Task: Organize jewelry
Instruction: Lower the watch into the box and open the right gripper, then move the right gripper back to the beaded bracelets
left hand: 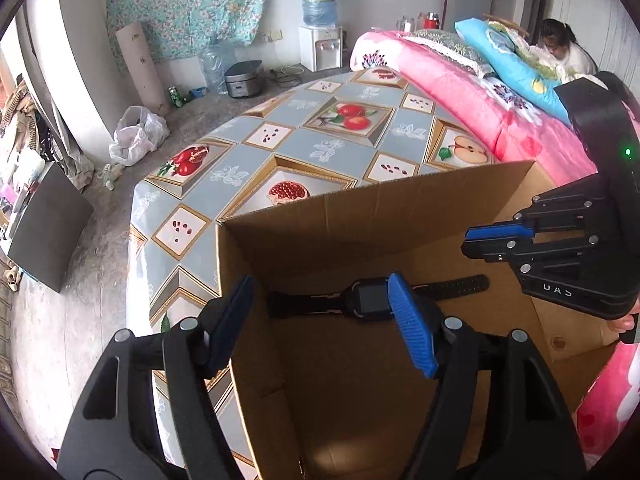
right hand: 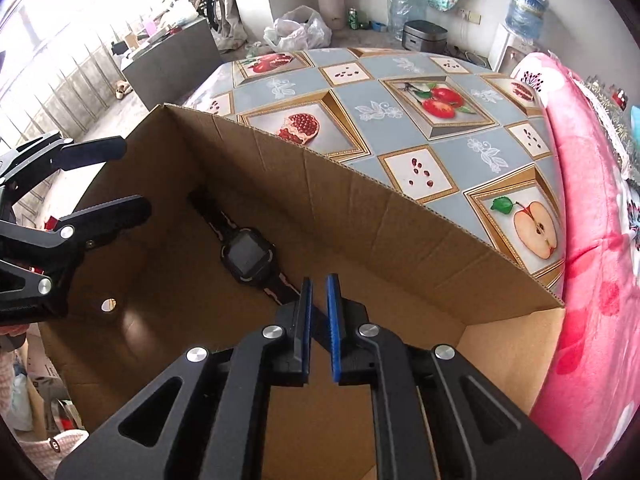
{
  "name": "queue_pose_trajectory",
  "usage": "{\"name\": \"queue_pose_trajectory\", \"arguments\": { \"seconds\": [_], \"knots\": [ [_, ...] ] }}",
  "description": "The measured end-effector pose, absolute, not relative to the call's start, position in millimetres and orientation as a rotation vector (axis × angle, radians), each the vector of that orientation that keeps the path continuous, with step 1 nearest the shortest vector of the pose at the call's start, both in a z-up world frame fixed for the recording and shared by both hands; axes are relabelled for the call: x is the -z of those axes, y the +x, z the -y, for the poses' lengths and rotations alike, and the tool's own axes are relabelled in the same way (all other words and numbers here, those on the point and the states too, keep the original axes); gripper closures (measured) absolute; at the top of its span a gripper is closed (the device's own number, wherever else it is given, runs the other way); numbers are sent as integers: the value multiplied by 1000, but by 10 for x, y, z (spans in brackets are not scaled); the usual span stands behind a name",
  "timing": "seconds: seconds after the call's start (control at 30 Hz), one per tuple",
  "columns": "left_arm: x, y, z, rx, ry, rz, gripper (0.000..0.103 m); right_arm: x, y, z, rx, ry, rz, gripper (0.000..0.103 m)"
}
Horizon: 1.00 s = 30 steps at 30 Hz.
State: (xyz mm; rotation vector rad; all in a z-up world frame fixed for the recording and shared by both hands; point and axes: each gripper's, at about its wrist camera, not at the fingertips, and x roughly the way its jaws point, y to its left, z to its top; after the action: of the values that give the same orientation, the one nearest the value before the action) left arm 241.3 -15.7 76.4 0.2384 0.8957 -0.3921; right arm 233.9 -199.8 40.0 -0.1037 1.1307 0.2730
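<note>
Left gripper [left hand: 320, 320] hangs over the open cardboard box [left hand: 360, 216], jaws spread wide, nothing between the pads. One blue pad [left hand: 412, 328] overlaps the watch face in the left wrist view, but whether it touches cannot be told.

Right gripper [right hand: 318, 328] points down into the same box, jaws narrow with a slim gap between them. The strap end runs under the gap; the pads do not look pressed on it.

Black watch [right hand: 248, 256] lies flat on the box floor, strap stretched out straight, near the far wall of the box and closer to its left end. Square dark face, strap with faint pinkish markings.

A small hole [right hand: 108, 304] shows in the box's left wall.

Box sits on a table with a fruit-pattern cloth [right hand: 400, 92], at the table's near edge. Pink blanket [right hand: 592, 240] lies along the table's right edge.

Further back on the floor: white plastic bag [left hand: 138, 136], rice cooker [left hand: 242, 78], water dispenser [left hand: 320, 46] by the wall. A person [left hand: 564, 48] sits at the far right behind the bedding.
</note>
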Motion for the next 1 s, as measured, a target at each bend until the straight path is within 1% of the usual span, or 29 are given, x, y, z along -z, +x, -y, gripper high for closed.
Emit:
{"name": "queue_pose_trajectory", "arguments": {
  "seconds": [0.1,0.13,0.17,0.2,0.23,0.27,0.3,0.37,0.4,0.47,0.53,0.67,0.77,0.87,1.0],
  "knots": [
    [-927,2271,15,387,196,-832,32,-535,2178,2009,-269,-109,-1078,90],
    [-984,2202,-53,388,179,-807,27,-603,2113,2024,-274,-105,-1055,88],
    [-1035,2135,-125,384,164,-785,23,-684,2024,2043,-274,-101,-1027,82],
    [-1080,2066,-209,376,147,-767,23,-777,1916,2073,-265,-96,-991,73],
    [-1116,1998,-301,370,126,-756,22,-869,1802,2117,-252,-89,-955,67],
    [-1133,1951,-397,365,97,-751,18,-956,1682,2175,-241,-73,-918,57],
    [-1124,1909,-503,360,58,-755,17,-1036,1552,2251,-229,-46,-883,53],
    [-1020,1869,-698,359,-35,-800,17,-1122,1320,2435,-201,33,-841,41],
    [-929,1866,-780,364,-82,-837,17,-1125,1227,2531,-184,78,-834,39],
    [-729,1851,-911,367,-170,-905,17,-1071,1054,2721,-151,173,-841,39],
    [-564,1783,-1025,357,-239,-937,17,-996,841,2866,-125,257,-840,39],
    [-488,1425,-1282,336,-342,-843,17,-936,308,3023,-142,359,-743,39],
    [-441,1068,-1398,308,-329,-769,17,-865,-96,2929,-193,355,-693,34],
    [-292,751,-1419,282,-277,-775,17,-648,-325,2722,-229,323,-745,33],
    [-8,451,-1273,301,-181,-851,17,-247,-411,2320,-294,321,-870,33]
  ]
}}
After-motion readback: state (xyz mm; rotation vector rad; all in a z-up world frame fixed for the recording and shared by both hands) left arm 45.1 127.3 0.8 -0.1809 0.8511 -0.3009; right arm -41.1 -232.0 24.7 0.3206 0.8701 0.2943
